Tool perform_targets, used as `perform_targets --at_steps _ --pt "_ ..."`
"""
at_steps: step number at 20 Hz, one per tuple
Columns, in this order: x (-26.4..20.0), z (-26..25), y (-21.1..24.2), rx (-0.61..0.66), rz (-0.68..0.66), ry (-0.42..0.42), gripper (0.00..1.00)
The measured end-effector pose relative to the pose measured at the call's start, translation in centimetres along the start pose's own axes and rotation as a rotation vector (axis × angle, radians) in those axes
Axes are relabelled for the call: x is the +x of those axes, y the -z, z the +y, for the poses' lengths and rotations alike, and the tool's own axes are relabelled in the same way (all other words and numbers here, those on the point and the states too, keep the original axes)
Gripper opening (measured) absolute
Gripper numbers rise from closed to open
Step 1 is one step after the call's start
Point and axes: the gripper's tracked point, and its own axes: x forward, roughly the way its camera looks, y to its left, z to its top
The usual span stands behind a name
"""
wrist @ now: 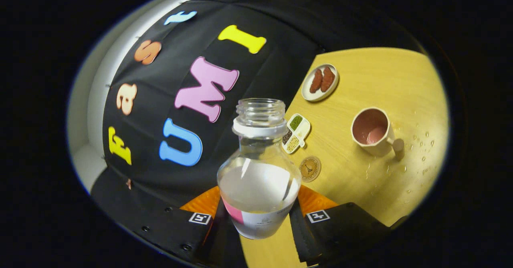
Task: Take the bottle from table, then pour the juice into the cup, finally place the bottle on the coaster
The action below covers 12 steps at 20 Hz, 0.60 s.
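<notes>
A clear uncapped bottle (258,172) with a white neck ring and a pink-and-white label sits between my two fingers, and my gripper (259,216) is shut on its lower body. Clear liquid fills its lower half. The whole view is rolled, so the wooden table (384,79) appears slanted. A cream cup (372,131) with a pink inside stands on the table beyond the fingers, to the right of the bottle, with a little pink liquid in it. A round brown coaster (310,168) lies just right of the bottle's shoulder, between bottle and cup.
A small divided dish of beans and grains (296,133) lies beside the bottle neck. A white oval plate with two brown sausages (320,82) sits farther back. Water drops (421,144) speckle the table past the cup.
</notes>
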Motion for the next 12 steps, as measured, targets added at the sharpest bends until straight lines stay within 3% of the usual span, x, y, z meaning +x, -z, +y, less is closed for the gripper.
perform_targets --at_steps 3,6,9,12 --pt "0.8 0.3 2.8 -0.273 0.038 0.007 0.71" --pt "2.4 0.9 2.7 -0.568 -0.046 0.038 0.71" --pt "4.4 2.5 4.6 -0.696 -0.079 0.000 0.71" --pt "7.0 1.9 4.6 -0.859 -0.141 0.033 0.71"
